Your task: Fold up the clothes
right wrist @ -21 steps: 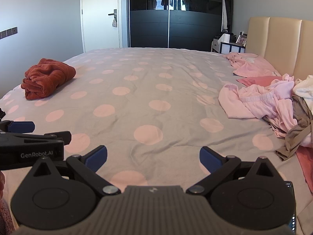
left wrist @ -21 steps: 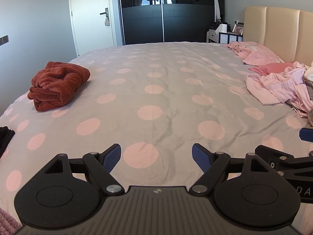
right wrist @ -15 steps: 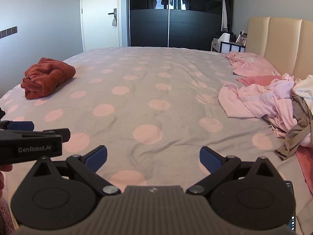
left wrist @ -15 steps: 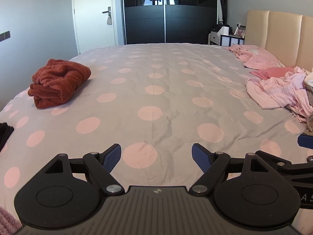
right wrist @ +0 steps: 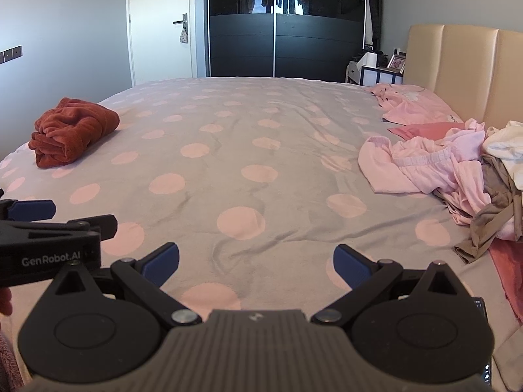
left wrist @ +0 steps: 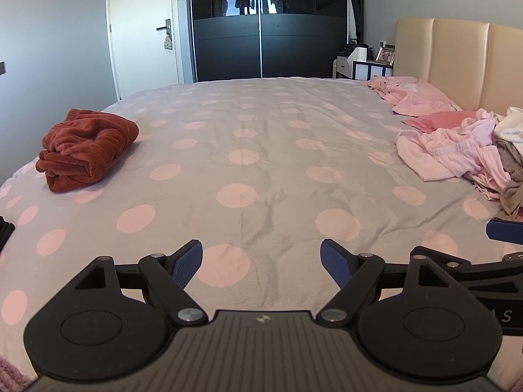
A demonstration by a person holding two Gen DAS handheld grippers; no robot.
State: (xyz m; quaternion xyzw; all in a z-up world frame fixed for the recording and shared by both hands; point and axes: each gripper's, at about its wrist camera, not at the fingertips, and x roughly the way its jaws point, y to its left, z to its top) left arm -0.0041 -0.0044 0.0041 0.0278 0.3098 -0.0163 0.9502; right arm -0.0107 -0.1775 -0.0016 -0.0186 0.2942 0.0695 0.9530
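Observation:
A heap of unfolded clothes (left wrist: 464, 156), pink, white and taupe, lies at the right side of the bed, also in the right wrist view (right wrist: 451, 170). A folded rust-red garment (left wrist: 85, 148) sits at the left side, also in the right wrist view (right wrist: 72, 132). My left gripper (left wrist: 261, 263) is open and empty, low over the near edge of the grey polka-dot bedspread (left wrist: 255, 150). My right gripper (right wrist: 256, 263) is open and empty beside it. Each gripper shows at the edge of the other's view.
A pink pillow (right wrist: 415, 104) lies by the beige headboard (right wrist: 464, 65). A dark wardrobe (right wrist: 284, 23), a white door (right wrist: 160, 26) and a nightstand (right wrist: 372, 70) stand beyond the bed. A dark item (left wrist: 5, 232) lies at the left edge.
The left gripper's view has swung slightly right and up, showing more of the clothes heap. The right gripper has barely moved. Both stay open.

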